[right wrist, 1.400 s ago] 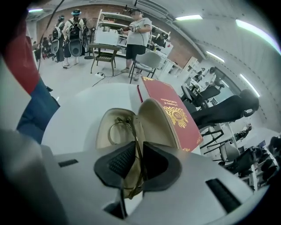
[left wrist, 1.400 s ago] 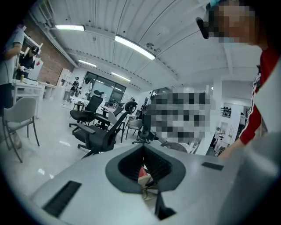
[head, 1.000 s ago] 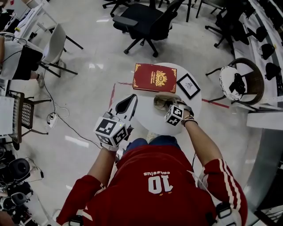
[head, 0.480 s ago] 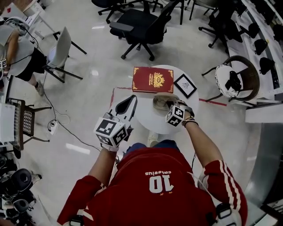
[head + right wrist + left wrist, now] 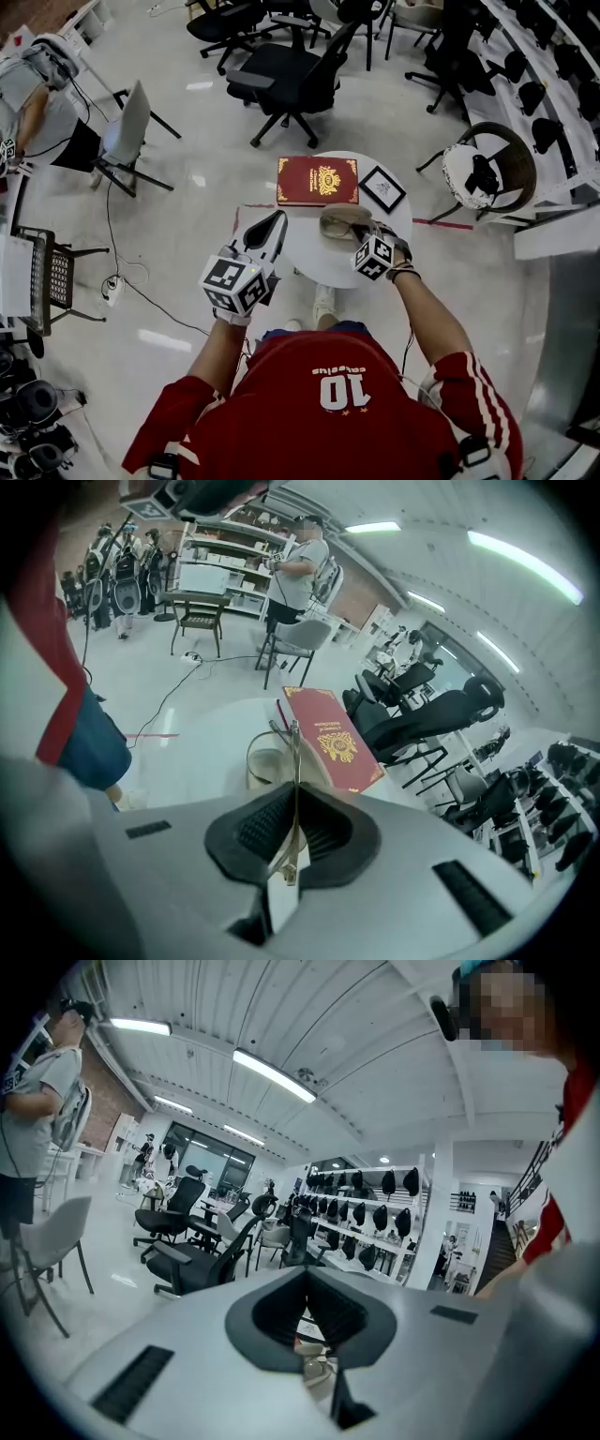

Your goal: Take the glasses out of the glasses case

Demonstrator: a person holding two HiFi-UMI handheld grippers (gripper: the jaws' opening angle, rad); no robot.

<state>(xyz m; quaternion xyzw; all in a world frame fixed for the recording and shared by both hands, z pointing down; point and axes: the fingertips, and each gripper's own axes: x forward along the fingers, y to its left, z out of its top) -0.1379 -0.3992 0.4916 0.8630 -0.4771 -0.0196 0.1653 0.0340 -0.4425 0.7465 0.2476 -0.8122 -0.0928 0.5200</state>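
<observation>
Right gripper [image 5: 295, 827] is clenched on one thin metal side arm of the glasses [image 5: 267, 761]. Left gripper [image 5: 274, 222] has its jaws together on nothing and is held off the near-left edge of the table [image 5: 309, 267].

Glasses are out on the white table, just near of the closed red box [image 5: 317, 180], which I take to be the case. I cannot tell whether they rest on the top or hang just above it.

Advice for this step: the grip is on a slender arm, so move slowly, keep the frame level, avoid twisting at the hinge, and stay clear of the box.

Orientation: the held arm runs along my jaws, away from me toward the box. The lens front lies crosswise, its long axis roughly parallel to the box's near edge.
</observation>
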